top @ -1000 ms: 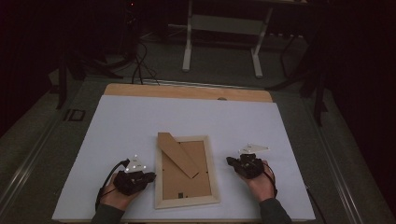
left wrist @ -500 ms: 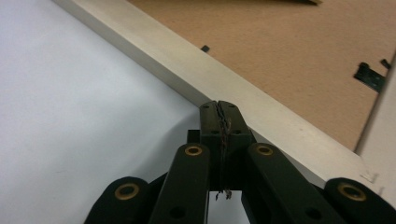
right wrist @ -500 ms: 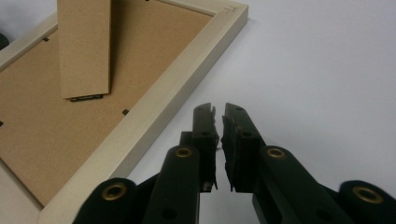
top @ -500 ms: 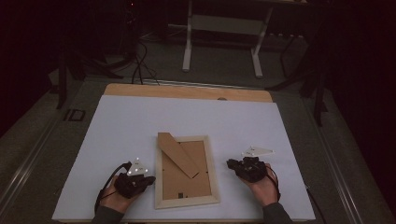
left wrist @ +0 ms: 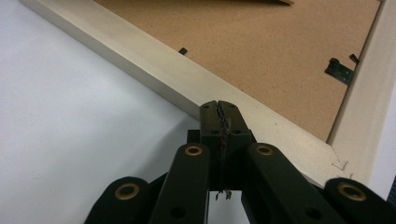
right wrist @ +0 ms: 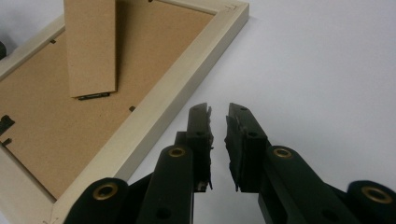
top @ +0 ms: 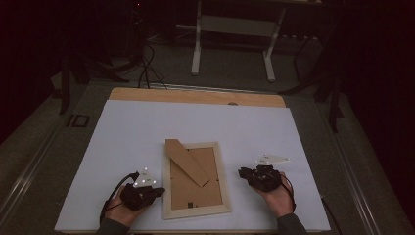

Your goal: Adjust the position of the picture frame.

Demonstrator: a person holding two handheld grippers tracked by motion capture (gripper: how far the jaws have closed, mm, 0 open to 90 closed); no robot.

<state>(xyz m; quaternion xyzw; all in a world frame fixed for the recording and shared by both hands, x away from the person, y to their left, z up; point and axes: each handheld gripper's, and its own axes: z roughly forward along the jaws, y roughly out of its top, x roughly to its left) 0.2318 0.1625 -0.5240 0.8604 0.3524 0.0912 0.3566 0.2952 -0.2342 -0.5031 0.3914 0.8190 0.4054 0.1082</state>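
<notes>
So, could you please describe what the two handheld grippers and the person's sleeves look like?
Both are black: the left gripper and right gripper each carry a pale three-cornered plate with a black cable trailing back. Their linkage arms have brass-coloured pivot rings, and the fingers have ridged pads. The sleeves are dark grey.

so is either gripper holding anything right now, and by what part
Nothing is held. The left gripper is shut and empty beside the picture frame; the right gripper has just been opening, nothing between its jaws.
</notes>
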